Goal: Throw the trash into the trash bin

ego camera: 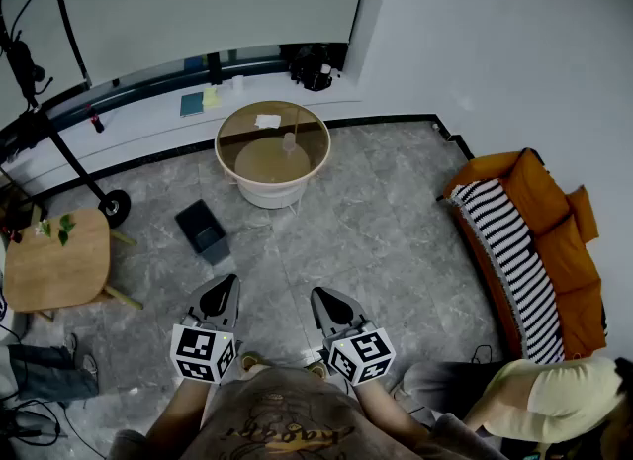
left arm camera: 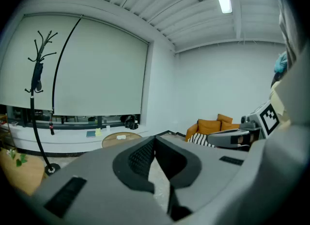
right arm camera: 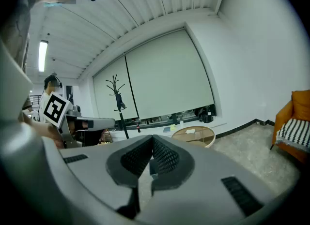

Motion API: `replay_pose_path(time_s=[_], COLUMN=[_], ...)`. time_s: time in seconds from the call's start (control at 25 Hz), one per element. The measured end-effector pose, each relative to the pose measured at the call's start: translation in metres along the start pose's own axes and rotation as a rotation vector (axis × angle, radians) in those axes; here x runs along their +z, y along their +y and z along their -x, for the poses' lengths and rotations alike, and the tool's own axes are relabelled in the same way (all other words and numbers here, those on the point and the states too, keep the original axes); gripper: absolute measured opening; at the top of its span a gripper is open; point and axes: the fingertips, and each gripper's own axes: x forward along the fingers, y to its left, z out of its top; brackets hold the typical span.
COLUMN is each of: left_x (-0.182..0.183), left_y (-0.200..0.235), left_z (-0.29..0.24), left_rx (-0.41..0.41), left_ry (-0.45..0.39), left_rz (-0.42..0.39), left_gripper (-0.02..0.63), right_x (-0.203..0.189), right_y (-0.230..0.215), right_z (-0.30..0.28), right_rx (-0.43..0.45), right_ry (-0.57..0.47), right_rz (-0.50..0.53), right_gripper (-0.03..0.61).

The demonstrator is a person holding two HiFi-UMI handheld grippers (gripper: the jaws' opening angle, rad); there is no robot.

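Observation:
A dark, square trash bin (ego camera: 203,230) stands on the grey floor ahead of me to the left. Beyond it is a round, glass-topped table (ego camera: 235,141) with a white scrap of paper (ego camera: 268,121) on it. The same table (left arm camera: 110,140) and paper (left arm camera: 121,136) show small in the left gripper view, and the table (right arm camera: 201,137) with its paper (right arm camera: 190,131) in the right gripper view. My left gripper (ego camera: 227,283) (left arm camera: 155,139) and right gripper (ego camera: 320,296) (right arm camera: 152,139) are held side by side at waist height, far from both. Both are shut and empty.
An orange sofa (ego camera: 539,240) with a striped cover stands along the right wall. A low wooden table (ego camera: 54,260) with a plant is on the left, with a black stand (ego camera: 59,141) behind it. Another person (ego camera: 539,399) sits at the bottom right.

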Motion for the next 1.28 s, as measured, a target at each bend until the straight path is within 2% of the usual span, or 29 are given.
replay_pose_path(time_s=[0.24,0.68,1.0,1.28], left_x=[-0.004,-0.019,-0.012,0.0], left_y=[0.019,0.044,0.057,0.08], left_z=[0.002,0.012,-0.004,-0.04], left_rx=[-0.021,-0.078,-0.081,-0.059], left_ry=[0.005,0.015,0.001,0.007], left_rz=[-0.006,-0.023,-0.019,-0.015], left_gripper=[0.018,0.018,0.018,0.018], right_x=[0.002,-0.006,-0.004,0.012], right_y=[0.018,0.04,0.033,0.007], right_z=[-0.013,-0.027,-0.052,-0.095], right_rx=[0.012,-0.044,-0.042,-0.023], right_ry=[-0.027,-0.056,-0.05,-0.044], right_rz=[-0.015,-0.014,-0.022,-0.021], right_gripper=[0.017,0.017,0.017,0.017])
